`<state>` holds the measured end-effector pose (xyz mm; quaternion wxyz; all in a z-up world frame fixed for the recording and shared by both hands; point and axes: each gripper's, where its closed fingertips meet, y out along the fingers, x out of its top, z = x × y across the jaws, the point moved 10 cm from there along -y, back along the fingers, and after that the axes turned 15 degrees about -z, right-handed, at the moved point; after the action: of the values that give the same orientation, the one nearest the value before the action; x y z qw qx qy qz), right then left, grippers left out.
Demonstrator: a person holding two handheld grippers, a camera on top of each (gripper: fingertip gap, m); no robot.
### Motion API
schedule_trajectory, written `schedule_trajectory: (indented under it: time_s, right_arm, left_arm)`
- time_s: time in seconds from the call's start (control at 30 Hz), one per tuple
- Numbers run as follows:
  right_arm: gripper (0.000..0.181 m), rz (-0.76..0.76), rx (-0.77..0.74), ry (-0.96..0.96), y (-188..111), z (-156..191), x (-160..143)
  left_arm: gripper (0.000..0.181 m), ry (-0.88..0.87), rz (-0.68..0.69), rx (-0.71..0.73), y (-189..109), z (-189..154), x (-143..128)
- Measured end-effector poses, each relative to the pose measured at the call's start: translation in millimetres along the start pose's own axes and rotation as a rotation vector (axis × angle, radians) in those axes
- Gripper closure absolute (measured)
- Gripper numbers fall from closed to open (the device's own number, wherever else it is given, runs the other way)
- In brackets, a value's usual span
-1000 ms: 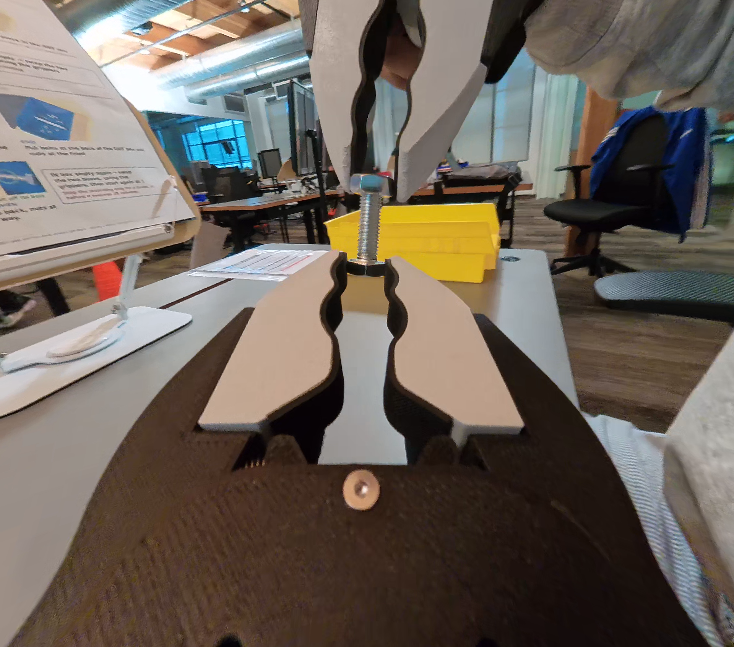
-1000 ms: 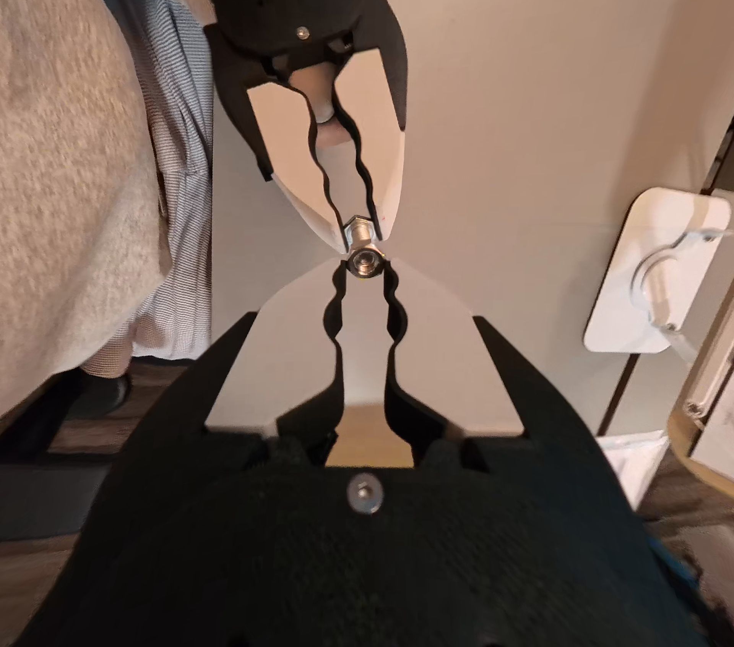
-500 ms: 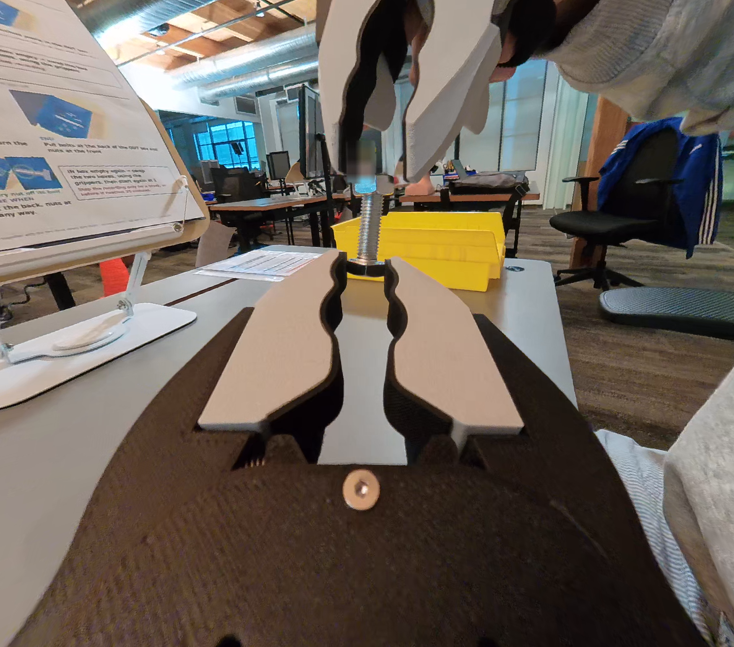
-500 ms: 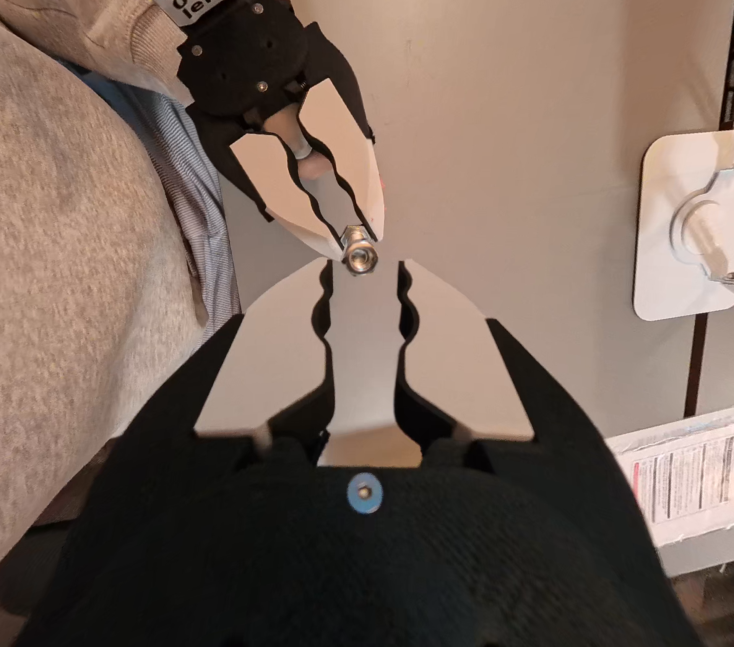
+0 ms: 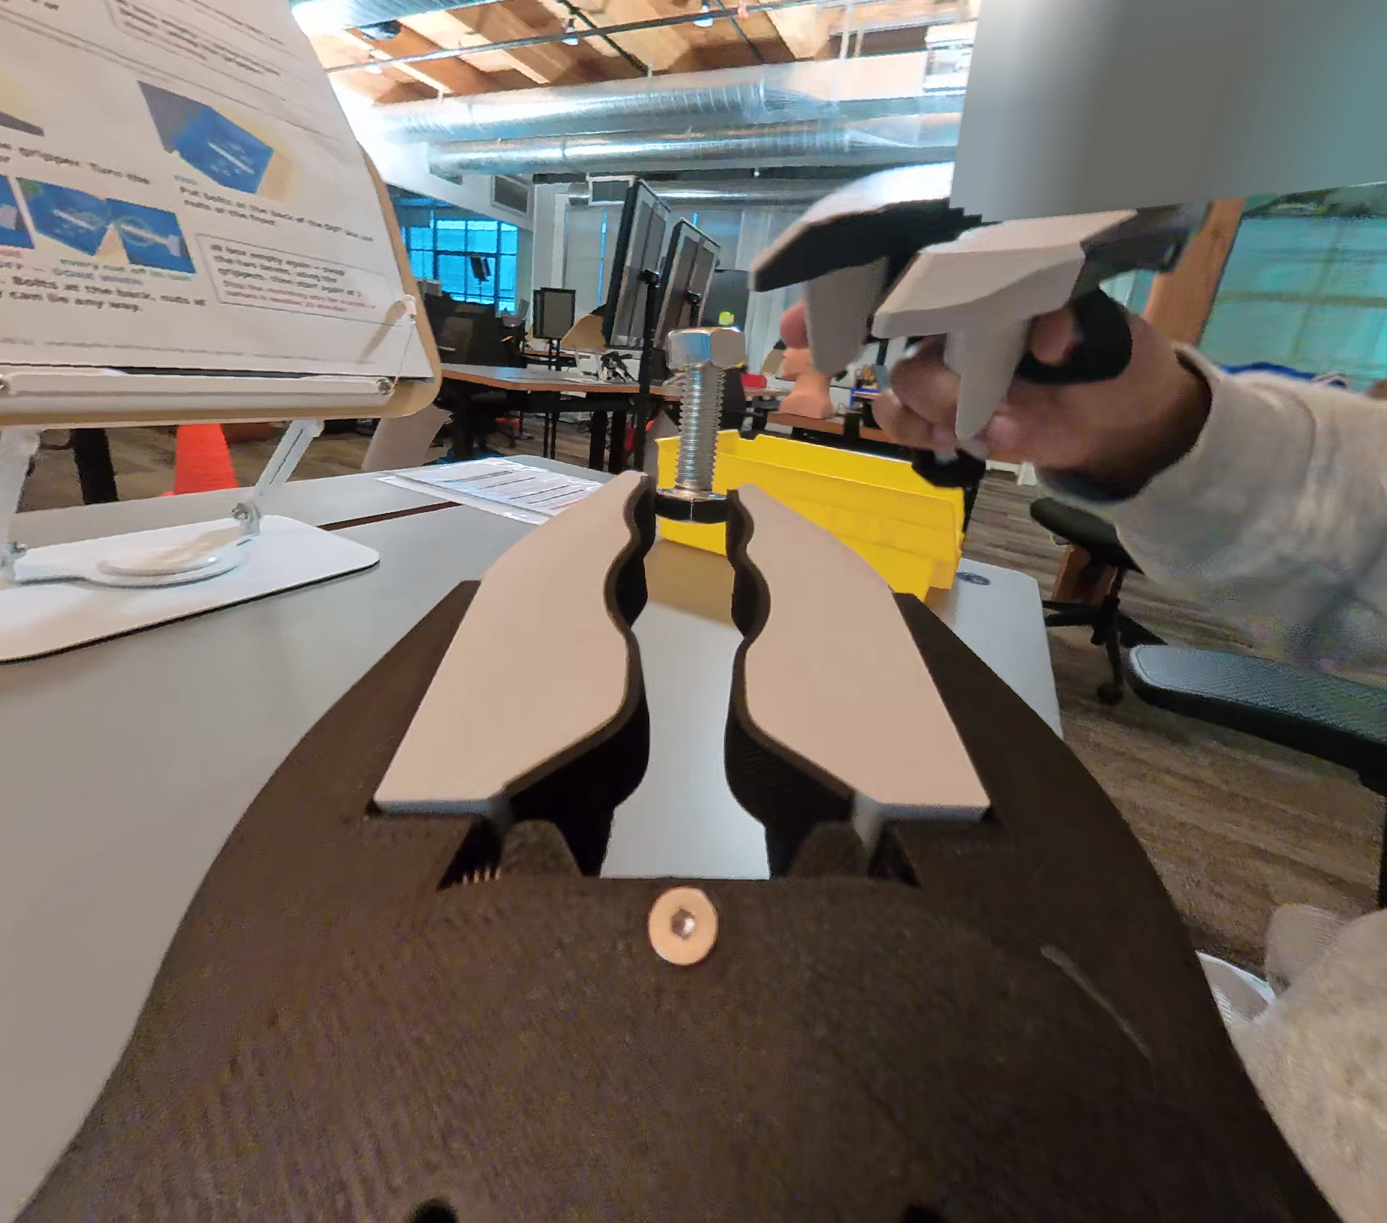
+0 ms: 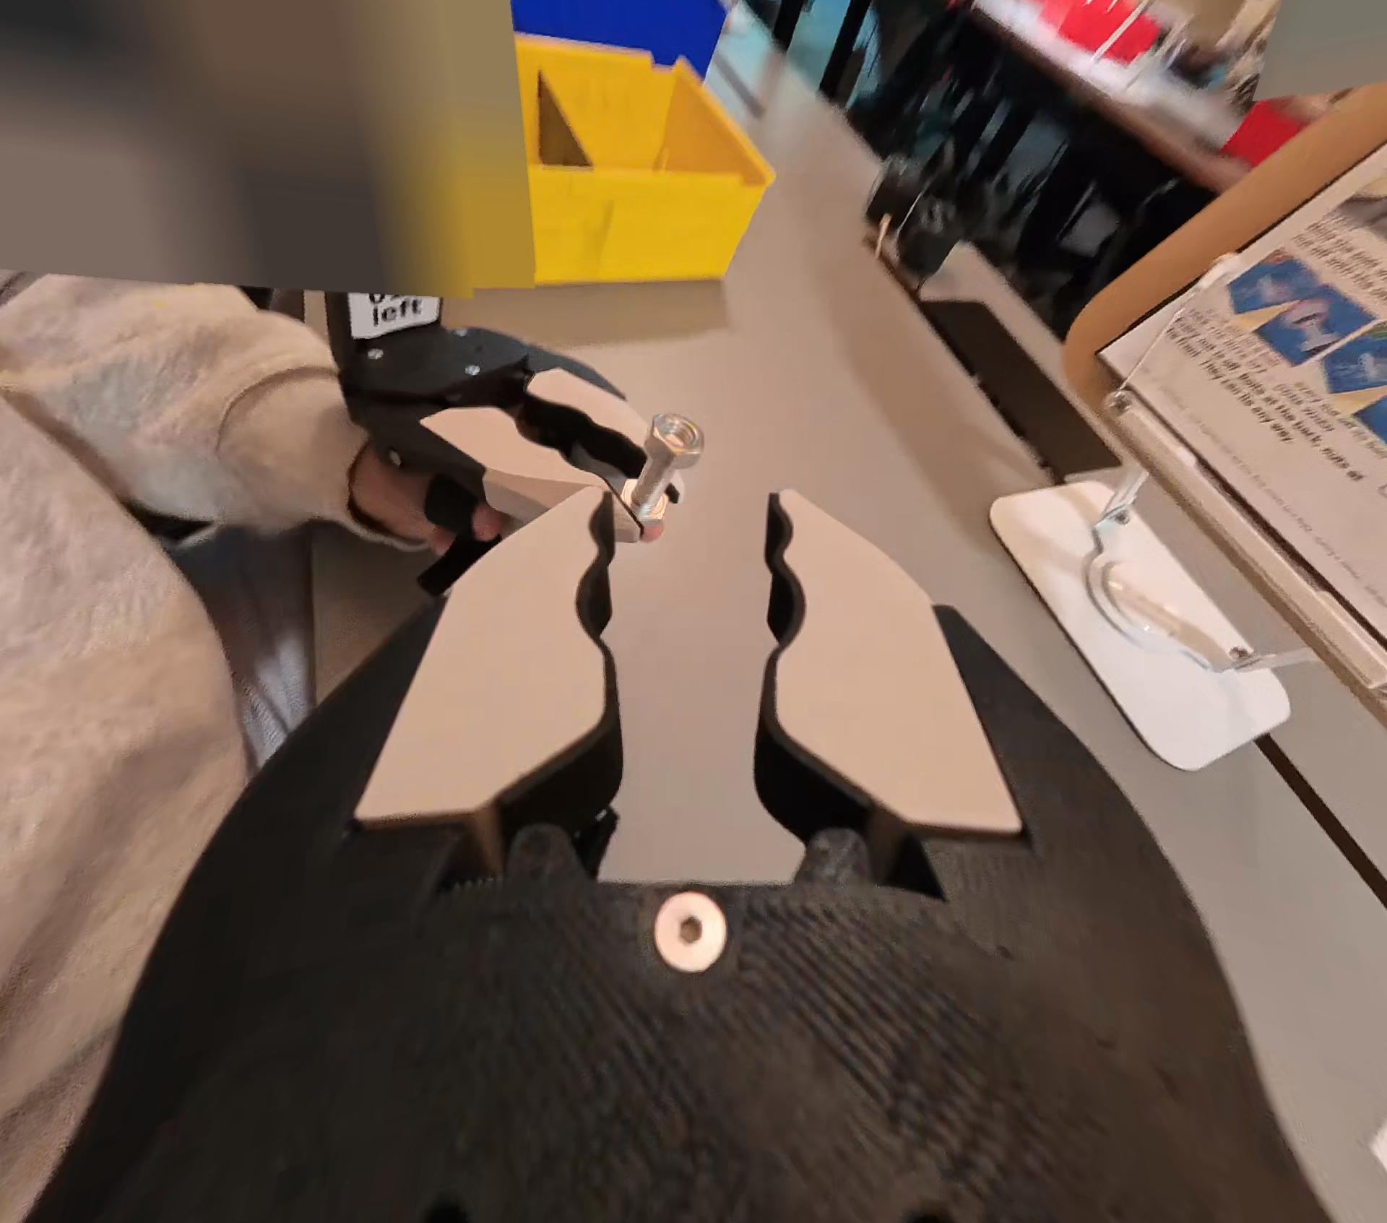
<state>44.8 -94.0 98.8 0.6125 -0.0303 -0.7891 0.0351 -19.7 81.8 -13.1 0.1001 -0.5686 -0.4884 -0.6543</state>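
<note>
A smooth grey table [image 5: 188,699] bore a yellow plastic bin [image 5: 840,515], a white stand base [image 5: 180,575] and a printed sheet [image 5: 495,481].

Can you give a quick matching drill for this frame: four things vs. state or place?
Things:
1. left hand-held gripper
2. right hand-held gripper
3. bolt
4. yellow bin

States or places:
A. open, holding nothing
B. on the table, behind the grippers
C. upright, head up, nut at its lower end
D. shut on the nut

Pairs: 1-D, 2-A, 3-C, 4-B
</note>
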Motion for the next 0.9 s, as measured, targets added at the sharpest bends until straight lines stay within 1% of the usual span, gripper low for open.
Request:
schedule_trajectory:
  time_s: [0.13,0.23,0.3,0.4,0.5,0.7,0.9]
  right_arm:
    - [0.145,-0.19,-0.04,0.068,-7.7,1.6,-22.1]
    - [0.149,-0.315,-0.035,0.17,-16.1,4.0,-43.5]
    - [0.151,-0.391,-0.001,0.231,-23.7,7.3,-59.3]
    - [0.152,-0.444,-0.023,0.218,-32.6,5.0,-69.2]
    - [0.147,-0.417,-0.025,0.192,-35.2,1.3,-63.2]
    - [0.147,-0.439,0.044,0.174,-37.6,5.0,-44.4]
    - [0.143,-0.374,0.132,0.228,-31.7,6.8,-22.0]
  left_arm:
    - [0.162,0.031,0.013,0.067,-0.4,-0.4,-0.3]
    - [0.162,0.045,0.017,0.098,3.8,-8.7,-0.8]
    - [0.162,0.075,0.008,0.081,9.6,-17.4,0.0]
    - [0.162,0.166,0.016,0.032,19.4,-28.1,1.9]
    - [0.162,0.162,0.009,0.025,23.3,-36.6,-1.1]
    - [0.162,0.114,0.02,-0.024,22.5,-52.2,-9.3]
    - [0.162,0.077,0.039,-0.066,14.6,-51.2,-13.3]
